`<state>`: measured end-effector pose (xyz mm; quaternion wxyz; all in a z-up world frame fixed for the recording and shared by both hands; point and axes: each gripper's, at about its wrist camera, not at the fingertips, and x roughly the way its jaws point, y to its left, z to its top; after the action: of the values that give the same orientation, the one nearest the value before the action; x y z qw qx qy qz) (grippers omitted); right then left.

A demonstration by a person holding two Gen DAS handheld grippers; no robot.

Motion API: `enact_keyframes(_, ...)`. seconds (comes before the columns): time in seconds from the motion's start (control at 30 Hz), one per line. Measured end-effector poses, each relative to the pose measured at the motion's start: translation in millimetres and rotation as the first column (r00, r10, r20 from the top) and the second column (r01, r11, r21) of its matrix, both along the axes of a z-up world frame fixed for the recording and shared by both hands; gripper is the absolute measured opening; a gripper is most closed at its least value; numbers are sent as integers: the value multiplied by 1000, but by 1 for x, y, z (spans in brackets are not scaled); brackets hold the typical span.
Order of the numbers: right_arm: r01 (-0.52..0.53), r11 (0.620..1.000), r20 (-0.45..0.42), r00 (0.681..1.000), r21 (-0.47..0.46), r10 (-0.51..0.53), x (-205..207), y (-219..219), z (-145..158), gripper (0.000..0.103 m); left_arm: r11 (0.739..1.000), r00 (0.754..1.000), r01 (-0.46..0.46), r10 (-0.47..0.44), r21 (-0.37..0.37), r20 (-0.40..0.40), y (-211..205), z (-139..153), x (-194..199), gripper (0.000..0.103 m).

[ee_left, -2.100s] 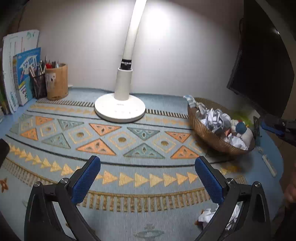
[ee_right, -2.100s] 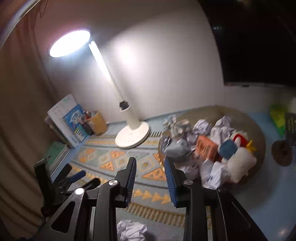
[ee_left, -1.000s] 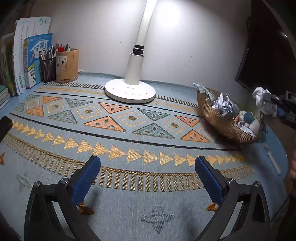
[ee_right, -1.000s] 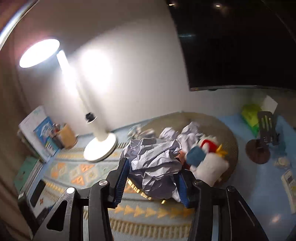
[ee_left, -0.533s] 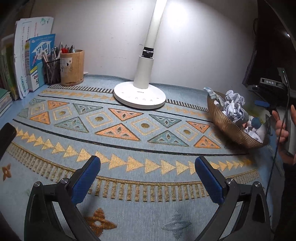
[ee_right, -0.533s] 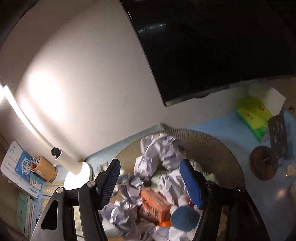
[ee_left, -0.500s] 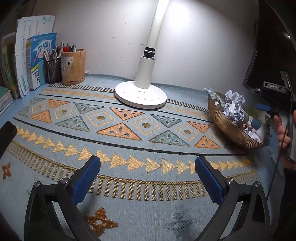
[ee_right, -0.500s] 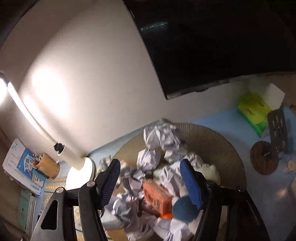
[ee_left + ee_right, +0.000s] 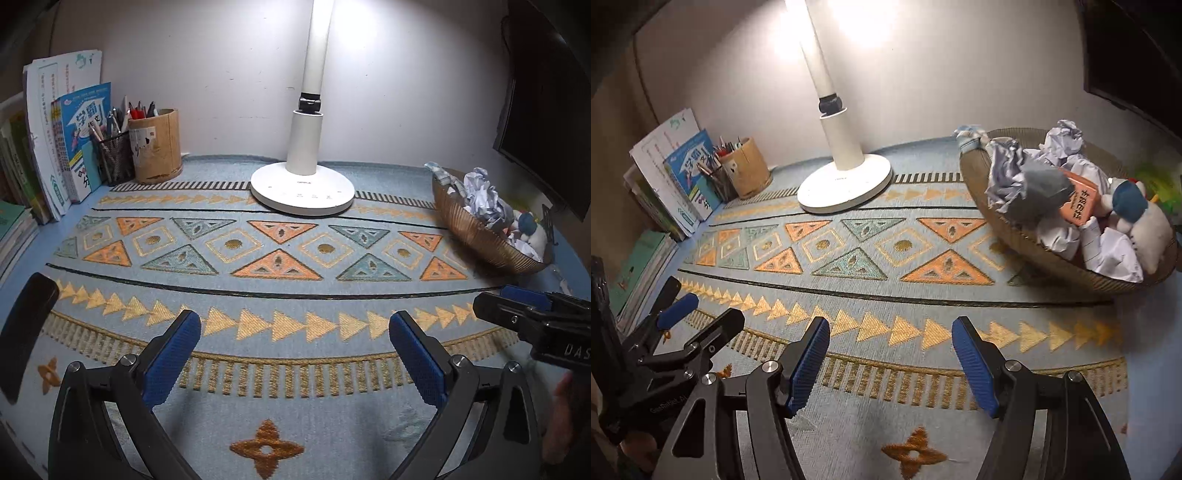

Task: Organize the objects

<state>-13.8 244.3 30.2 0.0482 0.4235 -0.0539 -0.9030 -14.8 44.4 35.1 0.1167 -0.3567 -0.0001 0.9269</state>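
1. The right gripper (image 9: 890,363) has just been opening; its jaws stand apart, holding nothing.
2. The left gripper (image 9: 295,356) is wide open and empty over the bare mat (image 9: 258,288).
3. The tidying looks nearly done: no loose item shows on the mat.
4. The basket (image 9: 1027,247) holds crumpled paper (image 9: 1063,142), an orange box (image 9: 1080,201) and soft toys (image 9: 1145,229).
5. The pen cup (image 9: 157,147) is full.

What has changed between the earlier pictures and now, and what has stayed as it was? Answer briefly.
The right gripper carried a crumpled paper ball to the woven basket, its jaws have just been opening, and it let the ball go; nothing is between them now. It then swung back low over the patterned mat. The left gripper stayed open and empty; the desk lamp and pen holder did not move.
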Motion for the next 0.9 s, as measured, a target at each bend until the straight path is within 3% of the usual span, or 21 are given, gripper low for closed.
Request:
enact_keyframes(0.2,52,997,44,998,53,-54,-11,-17,-35,67,999,999,-28,27,20,43,-11,-15,-8,102)
enact_keyframes(0.3,68,988,-2,998,142,-68,-6,-27,-32,68,998,995,-68,69,-7,69,-12,-19,-11,102)
enact_keyframes(0.47,27,964,-5,1000,264,-27,-4,-48,-34,69,996,989,-83,88,-46,121,-9,-28,-18,102)
enact_keyframes(0.57,21,966,3,1000,257,-23,-5,-47,-35,84,993,985,-85,97,-86,144,-4,-32,-21,102)
enact_keyframes(0.9,29,974,20,999,225,-35,-6,-44,-36,85,992,982,-97,108,-76,157,-9,-33,-22,102)
